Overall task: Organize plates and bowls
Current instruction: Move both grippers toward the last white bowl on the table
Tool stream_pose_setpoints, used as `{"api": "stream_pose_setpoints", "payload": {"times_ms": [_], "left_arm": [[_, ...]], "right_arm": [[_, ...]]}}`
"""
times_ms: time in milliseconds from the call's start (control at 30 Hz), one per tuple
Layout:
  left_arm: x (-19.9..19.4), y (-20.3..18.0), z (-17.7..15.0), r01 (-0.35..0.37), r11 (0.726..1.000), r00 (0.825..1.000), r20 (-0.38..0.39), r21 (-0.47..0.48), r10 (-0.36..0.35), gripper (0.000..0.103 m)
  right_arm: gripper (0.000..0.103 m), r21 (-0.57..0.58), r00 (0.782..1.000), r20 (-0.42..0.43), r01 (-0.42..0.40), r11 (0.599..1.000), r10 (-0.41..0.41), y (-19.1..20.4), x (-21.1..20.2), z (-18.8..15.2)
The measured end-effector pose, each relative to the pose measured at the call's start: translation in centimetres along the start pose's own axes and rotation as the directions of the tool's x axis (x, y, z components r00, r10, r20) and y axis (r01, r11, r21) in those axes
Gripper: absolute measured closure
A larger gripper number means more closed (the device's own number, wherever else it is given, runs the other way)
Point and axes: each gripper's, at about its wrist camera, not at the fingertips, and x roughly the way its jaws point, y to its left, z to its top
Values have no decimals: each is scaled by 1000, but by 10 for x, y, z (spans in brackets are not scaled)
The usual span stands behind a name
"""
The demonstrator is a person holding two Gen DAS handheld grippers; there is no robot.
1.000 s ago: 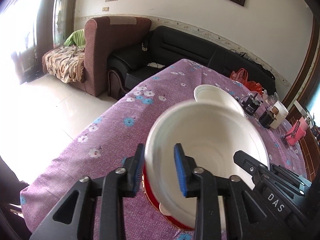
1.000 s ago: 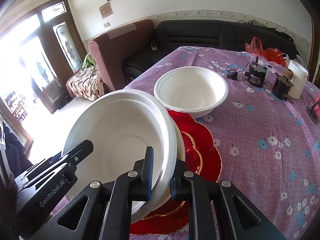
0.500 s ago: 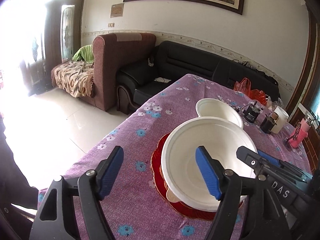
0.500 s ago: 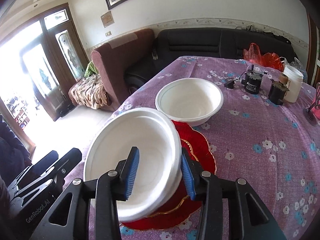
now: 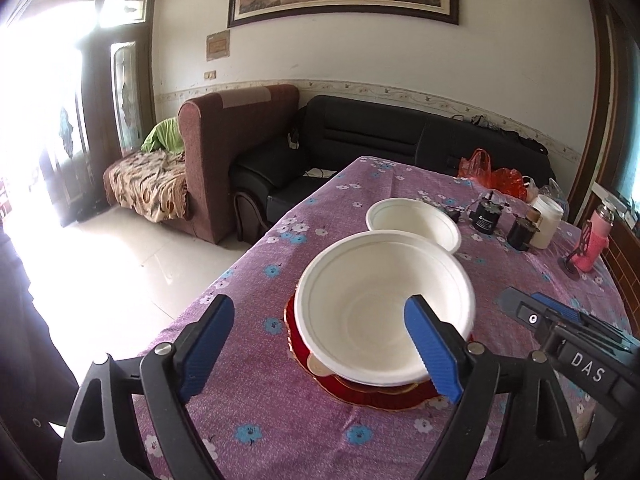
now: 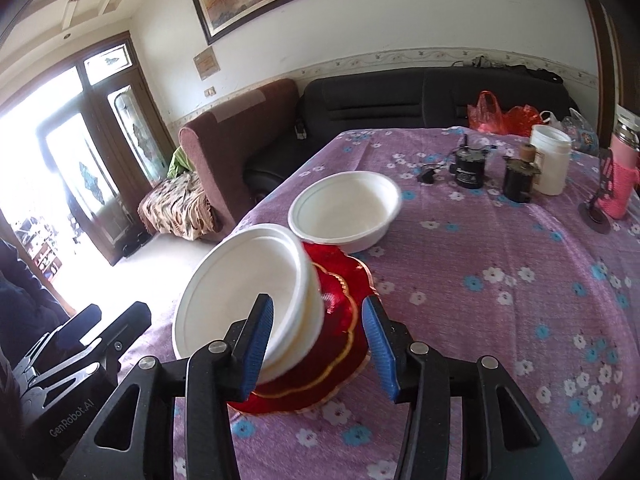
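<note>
A white bowl stack (image 5: 380, 312) rests tilted on red gold-rimmed plates (image 5: 376, 394) on the purple flowered tablecloth. It also shows in the right wrist view (image 6: 256, 300), on the red plates (image 6: 336, 332). A second white bowl (image 5: 412, 222) (image 6: 346, 206) stands just behind. My left gripper (image 5: 320, 348) is open, its jaws wide on either side of the stack's near rim, holding nothing. My right gripper (image 6: 318, 346) is open, with the stack's right rim between its jaws, apart from the pads.
Two black jars (image 6: 470, 166), a white tub (image 6: 550, 164) and a pink bottle (image 6: 622, 184) stand at the table's far right. A sofa and armchair stand beyond the far edge. The table's left edge (image 5: 224, 276) drops to the floor.
Both grippers let go of the bowl stack's rim, opened wide and pulled back. The stack dropped onto the red plates and stays tilted there.
</note>
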Motion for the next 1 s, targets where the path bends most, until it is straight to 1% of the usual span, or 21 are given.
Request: {"api": "stream_pose_setpoints", "payload": {"times_ms": [100, 200, 567, 633, 833, 900, 933, 1000], "left_arm": [[-9, -14, -1, -12, 999, 1000, 10, 34, 12, 10], [-19, -29, -1, -26, 997, 999, 27, 75, 24, 10], [-53, -68, -3, 19, 985, 998, 63, 172, -31, 9], [-54, -73, -3, 33, 983, 997, 57, 183, -44, 9], [-53, -82, -1, 46, 978, 997, 56, 206, -59, 9], [-50, -82, 0, 81, 976, 995, 32, 204, -89, 9], [-47, -81, 2, 110, 973, 993, 9, 201, -114, 9], [-37, -73, 10, 209, 965, 977, -68, 161, -200, 9]], "right_arm": [[52, 16, 1000, 20, 8, 1000, -8, -12, -16, -2], [52, 31, 999, 44, 19, 999, -20, -26, -32, -2], [46, 85, 985, 154, 70, 994, -83, -71, -98, 6], [44, 92, 982, 167, 79, 993, -94, -78, -107, 8], [43, 116, 975, 187, 96, 989, -117, -93, -121, 14], [43, 116, 975, 187, 102, 988, -122, -95, -122, 16], [43, 115, 975, 185, 103, 988, -124, -95, -123, 16], [43, 113, 975, 179, 111, 987, -130, -97, -120, 19]]}}
